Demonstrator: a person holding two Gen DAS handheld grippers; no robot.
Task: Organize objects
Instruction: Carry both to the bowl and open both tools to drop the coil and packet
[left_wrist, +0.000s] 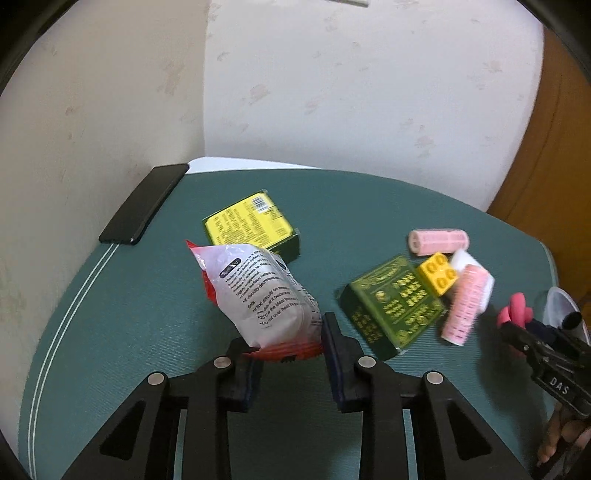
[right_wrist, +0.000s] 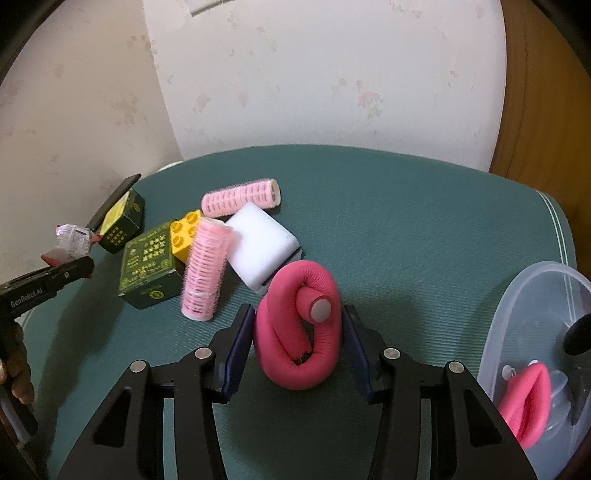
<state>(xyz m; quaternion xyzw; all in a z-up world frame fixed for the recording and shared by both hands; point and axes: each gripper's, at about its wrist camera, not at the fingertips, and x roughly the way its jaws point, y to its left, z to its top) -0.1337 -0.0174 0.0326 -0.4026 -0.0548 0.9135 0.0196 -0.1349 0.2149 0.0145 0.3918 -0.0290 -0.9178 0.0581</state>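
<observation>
- the left hand-held gripper (left_wrist: 290, 345) is clamped on a white-and-red printed plastic packet (left_wrist: 258, 291), lifted above the teal-covered bench (left_wrist: 110, 314).
- the right hand-held gripper (right_wrist: 298, 332) has its jaws set around a coiled pink foam curler (right_wrist: 295, 332), touching both sides.
- a clear plastic tub (right_wrist: 532, 295) sits at the right, another pink foam curler (right_wrist: 528, 398) inside.
- two pink mesh hair rollers (right_wrist: 205, 269), a yellow toy brick (right_wrist: 184, 232), a white sponge block (right_wrist: 262, 243) and two green boxes (right_wrist: 147, 269) lie clustered nearby.

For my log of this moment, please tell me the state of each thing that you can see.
Left gripper: shut on the plastic packet.
Right gripper: fingers around the twisted pink foam roller, grip unclear.
Clear plastic container: open, one pink roller inside.
Two pink hair rollers: lying loose.
Yellow block: studs up.
</observation>
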